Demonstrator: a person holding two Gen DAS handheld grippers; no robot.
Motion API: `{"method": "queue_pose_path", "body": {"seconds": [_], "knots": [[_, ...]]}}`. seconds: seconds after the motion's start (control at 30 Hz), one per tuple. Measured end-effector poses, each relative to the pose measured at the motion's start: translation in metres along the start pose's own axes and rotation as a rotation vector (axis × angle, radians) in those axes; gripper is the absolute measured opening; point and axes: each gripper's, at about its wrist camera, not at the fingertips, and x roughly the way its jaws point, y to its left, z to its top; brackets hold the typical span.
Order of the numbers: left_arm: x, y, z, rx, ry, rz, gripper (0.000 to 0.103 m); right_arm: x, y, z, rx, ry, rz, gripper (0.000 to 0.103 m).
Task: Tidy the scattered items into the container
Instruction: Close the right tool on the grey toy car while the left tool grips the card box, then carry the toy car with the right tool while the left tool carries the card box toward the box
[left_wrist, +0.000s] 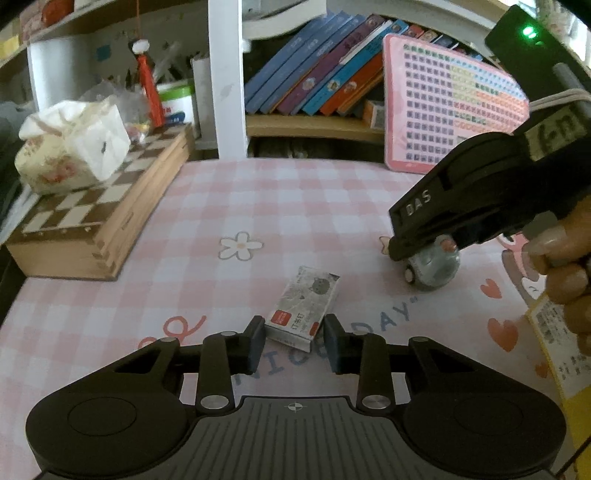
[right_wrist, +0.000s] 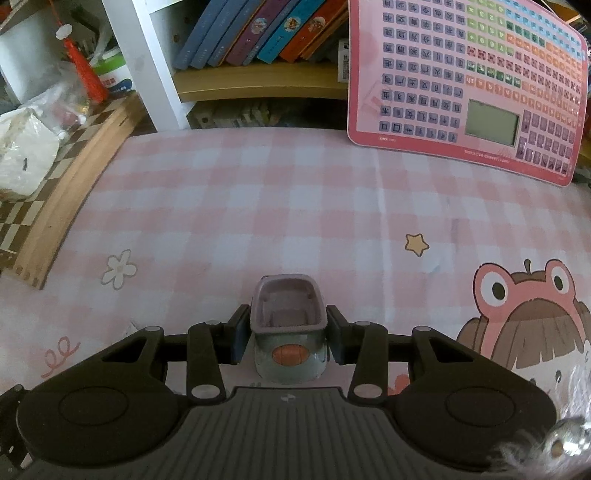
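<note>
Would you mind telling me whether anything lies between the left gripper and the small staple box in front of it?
Nothing visible does. The staple box lies flat on the checked mat, its near end already between the open fingers of the left gripper. The toy car sits off to the right.

The black right gripper (left_wrist: 424, 254), seen from the left wrist camera, has the white letters "DAS" on its side. The pink checked tablecloth (left_wrist: 280, 206) has big gray letters near the left gripper (left_wrist: 295, 341); "DAY" can be read to the right, and the letters before it, partly hidden, look like "NIC". The small gray box (left_wrist: 304, 306) lying near that gripper has a red label and Chinese words, too small to read. The pink learning pad (right_wrist: 465, 81) far to the right has rows of tiny signs, too blurry to read.
</note>
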Motion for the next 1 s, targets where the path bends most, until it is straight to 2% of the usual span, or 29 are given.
{"method": "queue_pose_path", "body": {"seconds": [0.23, 0.6, 1.0], "knots": [[-0.021, 0.007, 0.002, -0.021, -0.035, 0.008, 0.032, -0.015, 0.013, -0.007, -0.015, -0.005, 0.067, 0.04], [-0.064, 0.034, -0.01, -0.134, -0.08, 0.017, 0.032, -0.048, 0.029, -0.034, -0.046, -0.009, 0.144, 0.04], [-0.132, 0.051, -0.032, -0.211, -0.129, -0.045, 0.032, -0.095, 0.032, -0.076, -0.013, 0.028, 0.213, 0.04]]}}
